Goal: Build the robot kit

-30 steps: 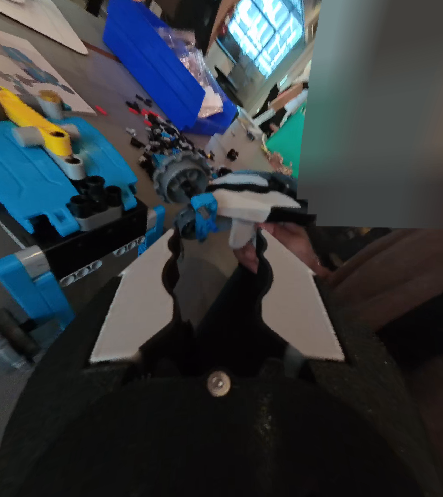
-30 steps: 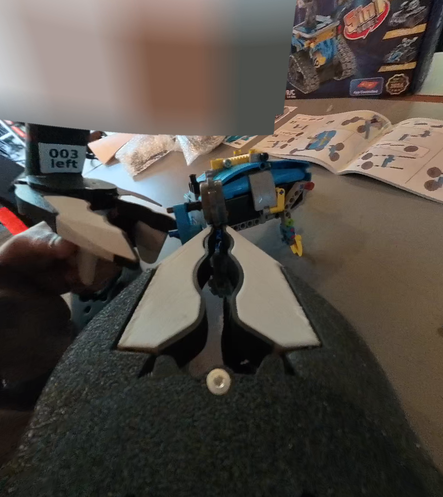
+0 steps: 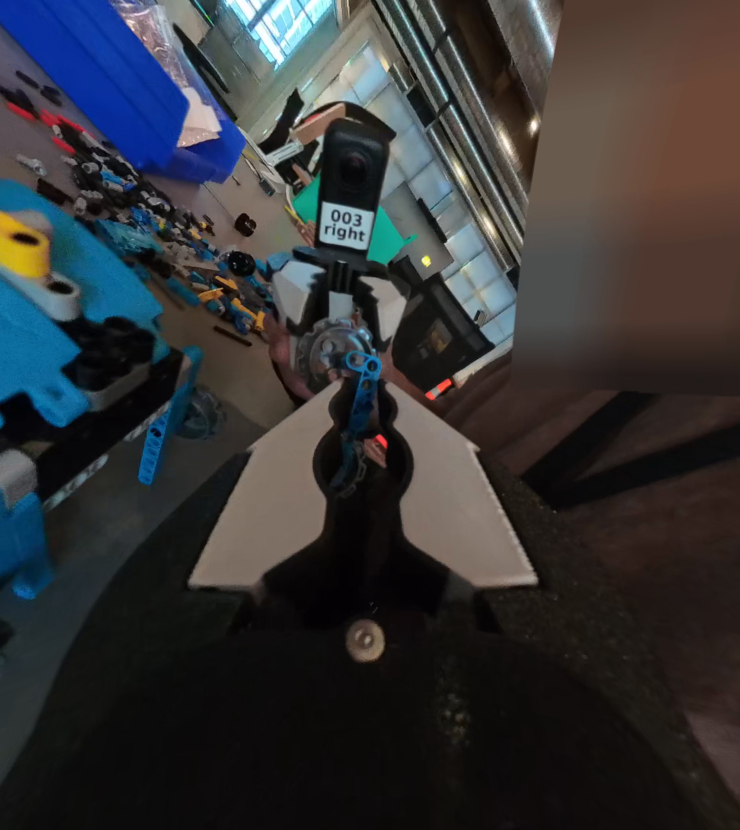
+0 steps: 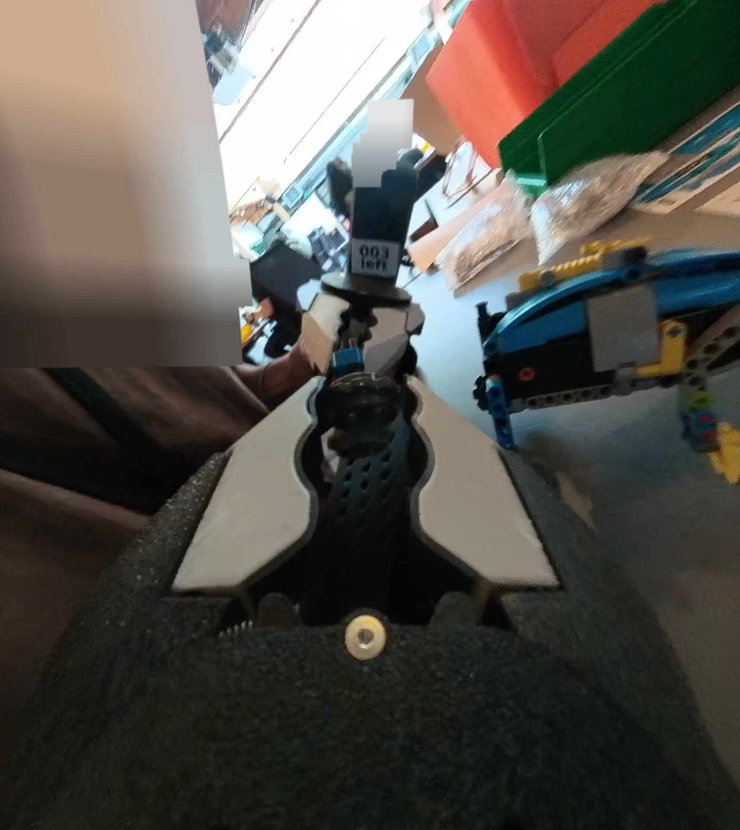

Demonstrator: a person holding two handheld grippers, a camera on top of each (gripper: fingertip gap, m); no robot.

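left gripper [image 3: 361,395] — black foam body | white jaws | silver screw [image 3: 364,640] | brown sleeve [image 4: 45,449]

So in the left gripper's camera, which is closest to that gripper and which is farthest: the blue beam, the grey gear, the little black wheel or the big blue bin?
1. Blue beam: pinched between the left gripper fingers.
2. Grey gear: just past the tips, held by the right gripper.
3. Black wheel: farther, on the table to the left.
4. Blue bin: farthest, upper left.
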